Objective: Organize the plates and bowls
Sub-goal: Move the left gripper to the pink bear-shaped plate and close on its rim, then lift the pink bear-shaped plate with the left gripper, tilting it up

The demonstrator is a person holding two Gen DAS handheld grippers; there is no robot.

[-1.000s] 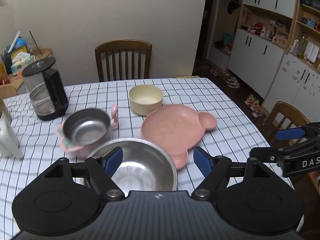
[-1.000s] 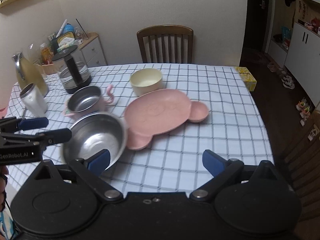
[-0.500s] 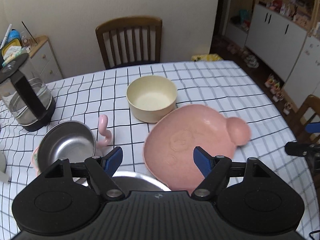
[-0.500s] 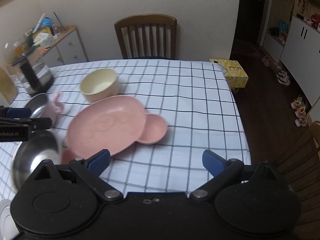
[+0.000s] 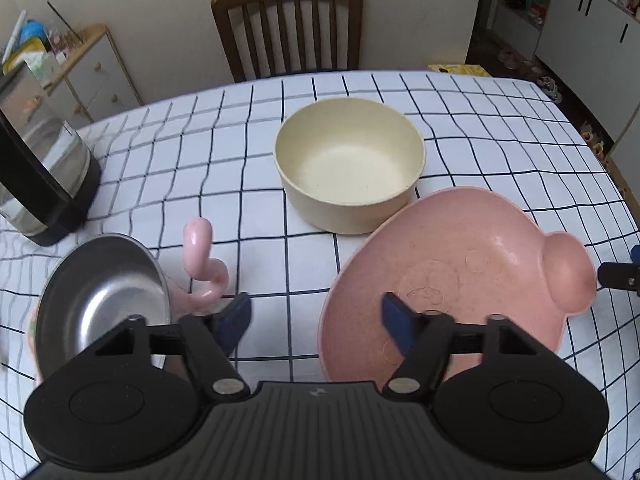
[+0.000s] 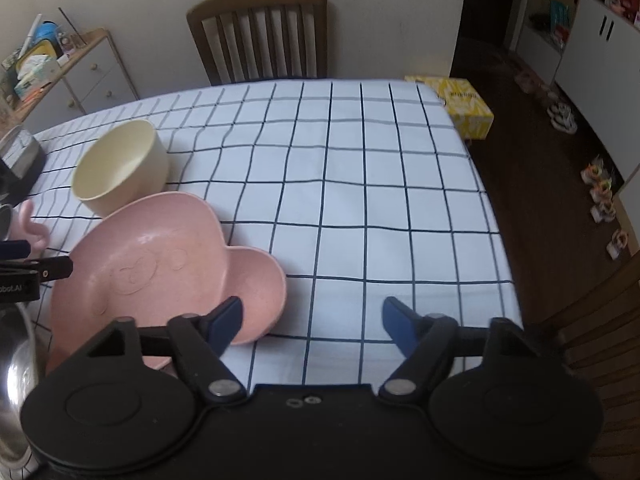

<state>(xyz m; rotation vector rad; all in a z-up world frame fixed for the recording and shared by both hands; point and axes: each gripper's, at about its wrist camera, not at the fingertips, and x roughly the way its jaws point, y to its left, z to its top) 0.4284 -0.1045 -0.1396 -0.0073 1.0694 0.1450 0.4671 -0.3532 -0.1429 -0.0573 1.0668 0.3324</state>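
A cream bowl point(image 5: 349, 164) stands mid-table; it also shows in the right wrist view point(image 6: 120, 166). A pink bear-shaped plate point(image 5: 460, 276) lies just in front of it, also in the right wrist view point(image 6: 160, 256). A small steel bowl in a pink holder point(image 5: 100, 300) sits at the left. A larger steel bowl point(image 6: 14, 364) shows at the left edge. My left gripper point(image 5: 316, 320) is open and empty, low over the table between the pink holder and the plate. My right gripper point(image 6: 312, 320) is open and empty, with its left finger over the plate's ear.
A black and glass kettle point(image 5: 38, 168) stands at the table's left. A wooden chair point(image 5: 288, 28) is at the far side. A yellow box point(image 6: 464, 106) lies on the floor past the far right corner. The checked tablecloth point(image 6: 380, 200) stretches right.
Both grippers moved forward and lower over the table. The cream bowl and pink plate are nearer in both views. The large steel bowl has slipped out of the left view.
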